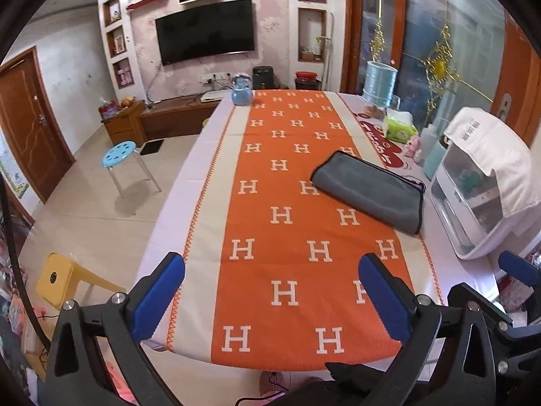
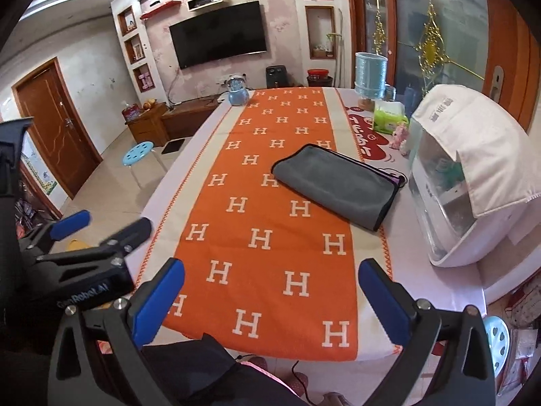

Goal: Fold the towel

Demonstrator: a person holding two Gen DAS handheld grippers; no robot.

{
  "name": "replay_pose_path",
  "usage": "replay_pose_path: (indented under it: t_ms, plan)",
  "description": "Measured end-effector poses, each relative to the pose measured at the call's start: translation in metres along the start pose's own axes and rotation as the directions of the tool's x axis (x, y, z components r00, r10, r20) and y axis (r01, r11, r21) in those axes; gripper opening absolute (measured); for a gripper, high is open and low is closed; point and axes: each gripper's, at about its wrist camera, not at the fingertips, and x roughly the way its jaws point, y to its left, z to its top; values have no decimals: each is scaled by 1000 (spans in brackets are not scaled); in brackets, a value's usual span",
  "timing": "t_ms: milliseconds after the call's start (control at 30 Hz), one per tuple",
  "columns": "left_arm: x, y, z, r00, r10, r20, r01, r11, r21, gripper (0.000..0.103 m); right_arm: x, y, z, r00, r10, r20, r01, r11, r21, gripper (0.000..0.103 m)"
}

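Observation:
A grey towel [image 1: 370,191] lies folded flat on the right side of the orange runner with white H letters [image 1: 290,209]; it also shows in the right wrist view [image 2: 334,184]. My left gripper [image 1: 270,296] is open and empty, held above the table's near edge, well short of the towel. My right gripper [image 2: 270,299] is open and empty, also over the near edge. The left gripper [image 2: 101,237] shows at the left of the right wrist view.
A white appliance under a white cloth [image 2: 473,176] stands at the table's right edge beside the towel. A tissue pack [image 2: 389,116], a blue cylinder [image 2: 370,74] and a blue jar [image 2: 238,94] stand at the far end. Stools [image 1: 123,152] stand left of the table.

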Motion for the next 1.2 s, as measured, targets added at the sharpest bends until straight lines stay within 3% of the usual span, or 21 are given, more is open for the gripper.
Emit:
replay_pose_path:
  t_ms: [300,1200]
  plan:
    - [-7,-5,1,998,43,45,-43,999,-12,102,4,-11,0,1000,-5,-2,5,1000,16,103]
    - [-11,-7,6,996,55,75,-54,998,-10,102,16,-13,1,999,-2,-33,3,1000,24,103]
